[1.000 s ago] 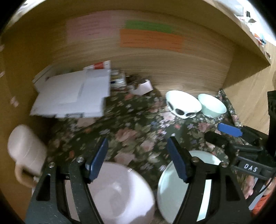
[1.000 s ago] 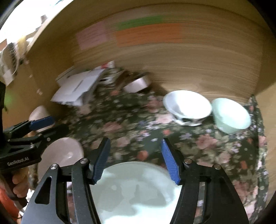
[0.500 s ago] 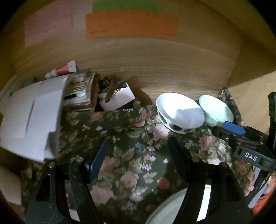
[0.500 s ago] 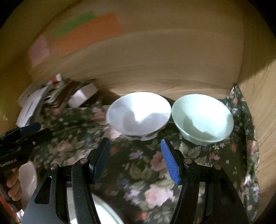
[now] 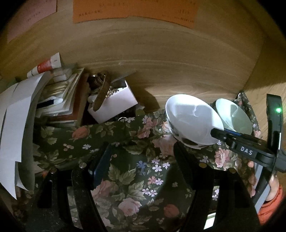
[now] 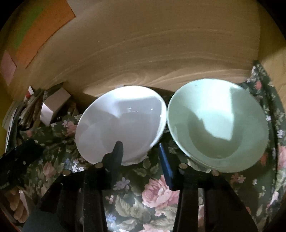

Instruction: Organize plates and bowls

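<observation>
Backdrop: pale wood-grain panel [image 5: 160,58] behind everything, with an orange paper sheet [image 5: 134,9] and a pink paper sheet [image 5: 30,16] stuck on it.
Surface: dark green cloth printed with pink roses [image 5: 128,171] covers the surface; its far right edge rides up against a wooden side wall.
White bowl: wide, shallow white ceramic bowl [image 6: 121,123] sits tilted on the cloth near the back panel, its rim lower on the side toward the right wrist camera.
Green bowl: pale mint-green ceramic bowl [image 6: 218,125] stands just right of the white one — rims nearly touching, though contact cannot be told.
Right hand-held gripper: right hand-held gripper [image 6: 141,148] is at the white bowl's near rim; one dark finger lies inside the bowl, the blue-padded finger outside, by the gap between the bowls. Jaws are closing with the rim between them; whether the pads press it yet cannot be told. In the left wrist view its black arm crosses in front of both bowls.
Left hand-held gripper: left hand-held gripper [image 5: 141,153] hangs spread over bare cloth, with nothing between its fingers.
Clutter: leaning stack of white papers and booklets [image 5: 41,110] at far left; beside it a small white box holding a brown strap [image 5: 110,101] and other bits.
Person: fingers and an orange sleeve [image 5: 273,203] show at the right edge of the left wrist view.
</observation>
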A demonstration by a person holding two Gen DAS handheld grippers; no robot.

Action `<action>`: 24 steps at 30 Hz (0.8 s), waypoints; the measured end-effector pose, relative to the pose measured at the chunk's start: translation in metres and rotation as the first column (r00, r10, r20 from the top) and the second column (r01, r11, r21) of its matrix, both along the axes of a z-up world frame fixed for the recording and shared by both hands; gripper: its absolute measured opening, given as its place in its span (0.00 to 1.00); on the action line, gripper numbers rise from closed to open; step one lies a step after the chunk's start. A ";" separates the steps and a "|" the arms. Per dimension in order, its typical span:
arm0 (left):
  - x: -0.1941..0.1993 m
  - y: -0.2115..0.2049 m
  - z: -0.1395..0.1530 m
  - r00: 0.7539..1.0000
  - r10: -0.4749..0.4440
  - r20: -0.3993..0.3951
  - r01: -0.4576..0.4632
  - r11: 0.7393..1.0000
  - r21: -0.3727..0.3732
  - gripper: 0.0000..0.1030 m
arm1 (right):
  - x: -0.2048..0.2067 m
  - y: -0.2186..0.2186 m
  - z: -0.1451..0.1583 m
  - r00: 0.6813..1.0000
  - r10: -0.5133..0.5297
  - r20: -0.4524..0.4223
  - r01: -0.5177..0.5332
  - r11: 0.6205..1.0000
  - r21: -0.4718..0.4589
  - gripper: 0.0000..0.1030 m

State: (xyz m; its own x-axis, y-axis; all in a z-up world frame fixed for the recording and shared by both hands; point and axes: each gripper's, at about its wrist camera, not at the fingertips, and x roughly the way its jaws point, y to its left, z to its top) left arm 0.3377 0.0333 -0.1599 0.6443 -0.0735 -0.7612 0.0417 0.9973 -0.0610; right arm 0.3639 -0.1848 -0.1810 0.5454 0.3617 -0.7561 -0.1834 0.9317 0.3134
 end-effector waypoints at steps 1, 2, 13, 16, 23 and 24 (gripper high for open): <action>0.000 0.000 -0.001 1.000 0.000 -0.002 0.000 1.000 0.001 0.69 | 0.000 0.002 -0.001 1.000 -0.001 -0.003 0.001 1.000 -0.003 0.36; 0.000 0.000 -0.002 1.000 0.000 -0.004 0.000 1.000 0.002 0.69 | 0.001 0.002 -0.001 1.000 -0.004 -0.003 0.004 1.000 -0.008 0.36; -0.002 -0.010 -0.010 1.000 -0.028 -0.004 0.028 1.000 0.012 0.69 | 0.014 0.015 -0.016 0.998 0.015 -0.054 -0.017 0.999 -0.047 0.31; -0.002 -0.010 -0.011 1.000 -0.025 -0.009 0.025 1.000 0.008 0.69 | 0.015 0.022 -0.017 0.997 0.054 -0.052 -0.057 0.996 -0.069 0.23; 0.005 -0.008 -0.023 0.998 -0.016 -0.068 0.016 1.000 -0.001 0.69 | -0.010 0.039 -0.012 0.980 0.191 -0.060 -0.197 0.975 -0.100 0.16; 0.006 -0.009 -0.027 0.996 -0.018 -0.086 0.018 1.000 -0.001 0.69 | -0.016 0.040 -0.012 0.976 0.208 -0.066 -0.214 0.972 -0.100 0.16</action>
State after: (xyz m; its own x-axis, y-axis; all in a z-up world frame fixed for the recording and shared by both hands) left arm 0.3436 0.0247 -0.1865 0.5748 -0.0851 -0.8139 0.0544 0.9964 -0.0657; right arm 0.3480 -0.1447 -0.1927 0.4222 0.3805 -0.8228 -0.3645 0.9023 0.2302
